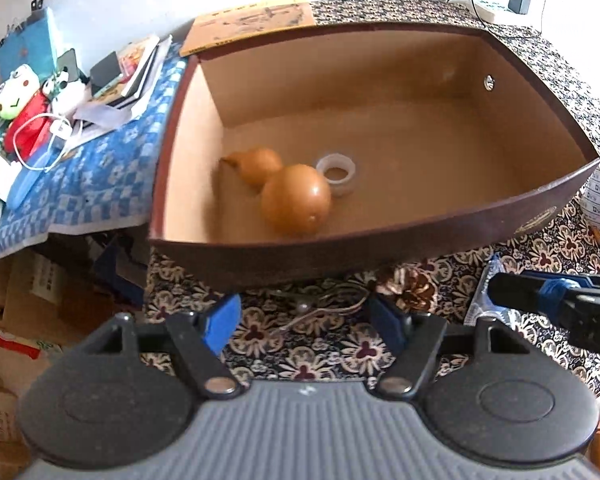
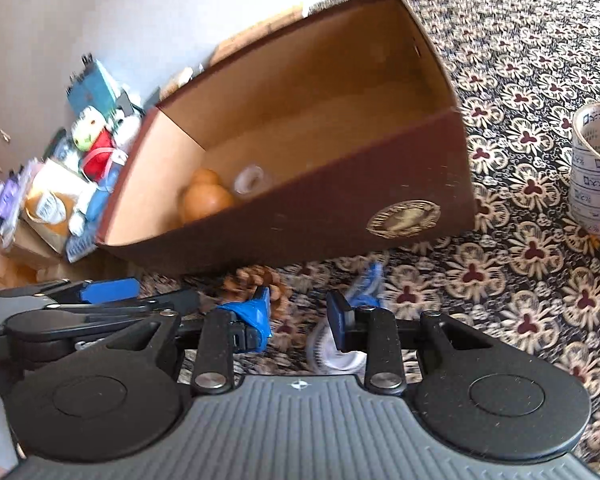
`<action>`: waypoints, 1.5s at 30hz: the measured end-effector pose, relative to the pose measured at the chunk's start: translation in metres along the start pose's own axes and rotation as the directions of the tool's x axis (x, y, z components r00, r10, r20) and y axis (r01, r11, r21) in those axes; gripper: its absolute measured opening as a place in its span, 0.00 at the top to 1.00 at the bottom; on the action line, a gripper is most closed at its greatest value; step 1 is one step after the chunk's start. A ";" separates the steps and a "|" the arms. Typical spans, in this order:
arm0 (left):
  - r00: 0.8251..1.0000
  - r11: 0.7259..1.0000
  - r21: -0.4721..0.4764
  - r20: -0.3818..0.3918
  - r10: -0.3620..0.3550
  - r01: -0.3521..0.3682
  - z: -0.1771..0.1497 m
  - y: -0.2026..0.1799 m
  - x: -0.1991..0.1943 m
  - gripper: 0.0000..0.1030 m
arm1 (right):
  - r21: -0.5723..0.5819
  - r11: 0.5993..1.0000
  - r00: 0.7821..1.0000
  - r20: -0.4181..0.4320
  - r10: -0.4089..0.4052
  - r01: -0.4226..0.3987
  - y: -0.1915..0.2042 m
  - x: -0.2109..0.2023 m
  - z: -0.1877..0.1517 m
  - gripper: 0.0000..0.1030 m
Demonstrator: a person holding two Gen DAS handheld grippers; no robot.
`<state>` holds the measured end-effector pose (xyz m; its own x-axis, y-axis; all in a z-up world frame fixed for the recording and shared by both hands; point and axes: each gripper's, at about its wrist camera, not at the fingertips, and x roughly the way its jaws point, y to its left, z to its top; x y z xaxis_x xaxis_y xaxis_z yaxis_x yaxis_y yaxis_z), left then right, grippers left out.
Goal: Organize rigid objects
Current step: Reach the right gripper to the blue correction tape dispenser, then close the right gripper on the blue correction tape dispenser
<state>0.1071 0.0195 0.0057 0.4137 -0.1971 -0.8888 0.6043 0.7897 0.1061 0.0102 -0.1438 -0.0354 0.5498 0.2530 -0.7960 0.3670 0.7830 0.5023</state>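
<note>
Box (image 1: 380,248) is landmark. Pine cone (image 2: 260,280) lies just before box front wall, nearer your right tool (image 2: 296,320), jaws narrow, empty. Left tool (image 1: 304,320) wide, empty.

No legible text. Stacked tape rolls (image 2: 598,168) carry repeated small blue logo squares with characters, too small to read. Round gold emblem (image 2: 404,219) on brown box front (image 2: 320,216): lettering blurred. Yellow printed sheet (image 1: 252,24) behind the box: unreadable marks.
</note>
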 end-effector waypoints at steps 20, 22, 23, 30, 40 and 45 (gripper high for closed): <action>0.967 0.963 0.091 -0.043 -0.250 0.253 -0.023 -0.101 0.044 0.28 | 0.090 0.992 0.980 -0.170 0.099 -0.084 -0.079 0.000 0.010 0.86; 0.966 0.962 0.091 -0.057 -0.253 0.257 -0.024 -0.104 0.051 0.25 | 0.098 0.992 0.980 -0.170 0.100 -0.085 -0.080 0.002 0.012 0.86; 0.969 0.964 0.099 -0.045 -0.245 0.248 -0.025 -0.106 0.051 0.25 | 0.106 0.991 0.980 -0.169 0.103 -0.086 -0.080 0.002 0.011 0.86; 0.966 0.955 0.154 0.004 -0.257 0.253 -0.029 -0.108 0.049 0.47 | 0.169 0.982 0.985 -0.134 0.108 -0.084 -0.072 0.005 0.002 0.86; 0.902 0.892 0.149 0.013 -0.432 0.426 -0.032 -0.066 0.048 0.60 | 0.277 0.958 0.996 -0.024 0.087 -0.077 -0.053 0.001 -0.027 0.85; 0.827 0.822 0.095 -0.026 -0.562 0.561 -0.029 -0.041 0.054 0.60 | 0.347 0.932 0.993 -0.017 0.114 -0.101 -0.055 -0.001 -0.041 0.83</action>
<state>0.0851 -0.0063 -0.0593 -0.0148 -0.5918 -0.8060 0.7937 0.4833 -0.3694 -0.0410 -0.1642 -0.0761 0.5755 0.3502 -0.7390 0.5470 0.5068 0.6663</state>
